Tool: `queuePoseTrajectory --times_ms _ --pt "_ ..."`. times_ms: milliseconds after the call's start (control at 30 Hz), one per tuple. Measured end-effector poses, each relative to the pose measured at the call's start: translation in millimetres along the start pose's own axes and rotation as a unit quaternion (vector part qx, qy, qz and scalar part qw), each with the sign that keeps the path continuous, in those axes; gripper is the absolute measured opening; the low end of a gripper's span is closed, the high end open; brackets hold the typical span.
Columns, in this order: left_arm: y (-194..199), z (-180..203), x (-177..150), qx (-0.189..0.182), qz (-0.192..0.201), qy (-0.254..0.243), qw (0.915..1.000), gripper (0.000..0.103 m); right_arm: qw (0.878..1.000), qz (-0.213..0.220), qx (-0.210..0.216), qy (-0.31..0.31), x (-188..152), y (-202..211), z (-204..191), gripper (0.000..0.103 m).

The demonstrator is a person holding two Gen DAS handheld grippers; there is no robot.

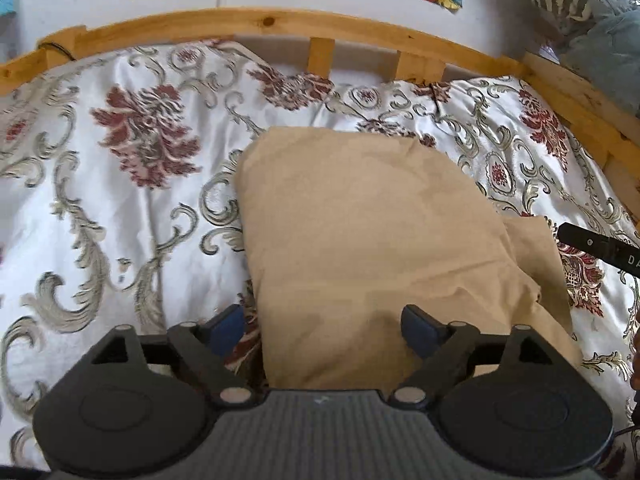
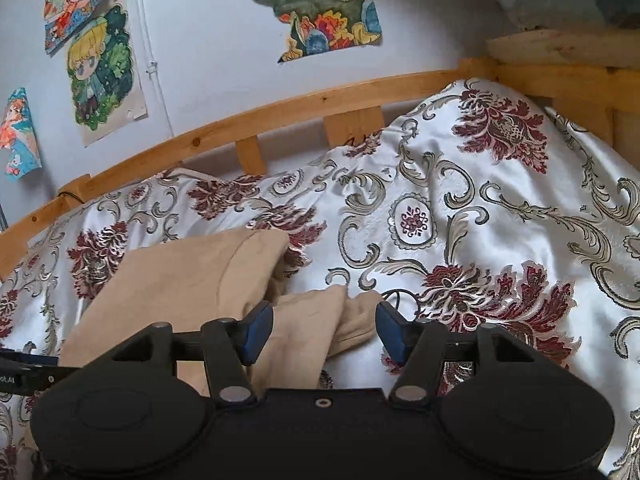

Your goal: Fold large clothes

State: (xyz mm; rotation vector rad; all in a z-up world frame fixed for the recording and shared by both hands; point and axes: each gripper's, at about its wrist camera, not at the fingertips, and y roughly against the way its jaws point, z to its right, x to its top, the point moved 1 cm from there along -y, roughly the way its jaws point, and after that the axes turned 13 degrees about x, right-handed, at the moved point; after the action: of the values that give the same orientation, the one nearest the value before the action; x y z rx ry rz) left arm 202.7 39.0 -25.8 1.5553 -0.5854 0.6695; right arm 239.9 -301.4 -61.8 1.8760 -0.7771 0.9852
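Tan garment lies folded on a bedspread patterned with dark red flowers and grey scrolls, which covers a bed with a wooden frame against a pale wall. In the left wrist view the left gripper hangs over the near end of the cloth with its blue-padded jaws spread wide, one pad beside the garment's left edge and the other above the fabric, neither pressing on it. A smaller flap of the same cloth sticks out at the right, near the tip of the other tool. In the right wrist view the right gripper stands open too, with a bunched tan fold lying loose between its pads. Colourful drawings are pinned to the wall above the frame.
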Motion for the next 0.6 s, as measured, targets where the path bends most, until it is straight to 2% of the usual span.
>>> queuePoseTrajectory --times_ms 100,167,300,367,467,600 --pt "22.9 2.3 -2.3 0.015 0.018 0.005 0.9997 0.098 0.999 0.014 0.001 0.039 3.5 16.9 -18.7 0.066" --pt "41.6 4.0 -4.7 0.023 0.037 0.009 0.999 0.102 0.998 0.027 0.002 0.063 4.0 32.3 -33.5 0.077" --pt "77.2 4.8 -15.0 0.034 0.071 0.031 0.9964 0.102 0.992 0.045 0.006 0.12 -1.2 67.4 -66.3 0.087" --pt "92.0 2.7 -21.7 0.038 0.079 0.041 0.9953 0.102 0.99 0.054 0.009 0.133 -6.0 84.4 -79.3 0.099" --pt "110.0 -1.8 -36.8 0.044 0.09 0.051 0.9937 0.102 0.99 0.06 0.017 0.13 -18.3 110.4 -93.5 0.102" --pt "125.2 -9.9 -61.8 0.062 0.097 0.051 0.9921 0.102 0.992 0.043 0.016 0.118 -37.7 133.7 -108.8 0.102"
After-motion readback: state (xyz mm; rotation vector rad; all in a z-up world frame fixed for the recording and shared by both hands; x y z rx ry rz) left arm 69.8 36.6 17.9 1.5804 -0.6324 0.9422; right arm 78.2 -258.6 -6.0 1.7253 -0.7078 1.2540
